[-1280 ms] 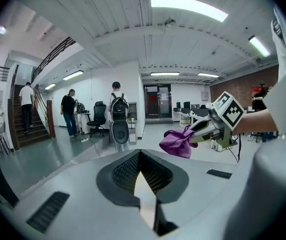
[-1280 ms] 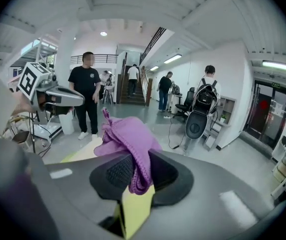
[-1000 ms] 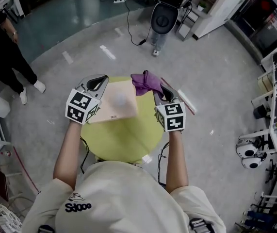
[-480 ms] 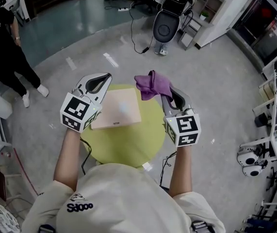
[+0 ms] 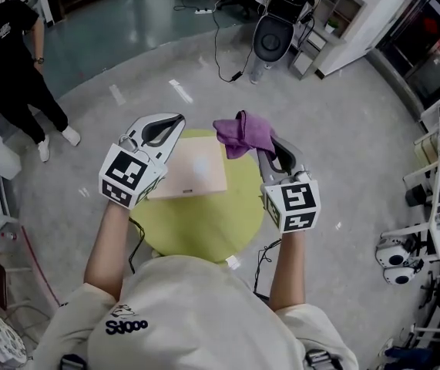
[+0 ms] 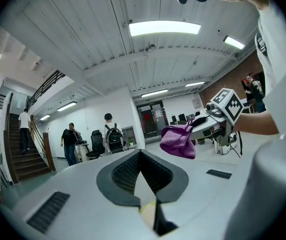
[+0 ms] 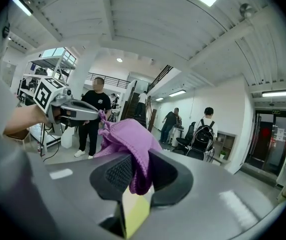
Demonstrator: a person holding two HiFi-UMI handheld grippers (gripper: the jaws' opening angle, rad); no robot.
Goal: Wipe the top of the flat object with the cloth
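A pale beige flat board (image 5: pixel 196 172) lies on the round yellow-green table (image 5: pixel 204 226). My right gripper (image 5: pixel 264 146) is held above the table's right rim. It is shut on a bunched purple cloth (image 5: pixel 243 133), which hangs over the board's far right corner. In the right gripper view the cloth (image 7: pixel 127 136) is pinched between the pads of that gripper (image 7: pixel 138 160) and spills over them. My left gripper (image 5: pixel 175 122) hovers over the board's left edge. Its jaws (image 6: pixel 139 154) meet at the tips with nothing between them. The left gripper view shows the cloth (image 6: pixel 178 141) off to the right.
A person in black (image 5: pixel 11 60) stands on the floor at the upper left. A black wheeled chair (image 5: pixel 277 29) with cables is beyond the table. White equipment (image 5: pixel 395 247) sits on the floor at right. Other people (image 6: pixel 113 136) stand far off in the hall.
Both grippers have risen off the table toward the head camera and spread slightly apart, the right one carrying the cloth up. Over the last half second they hardly moved.
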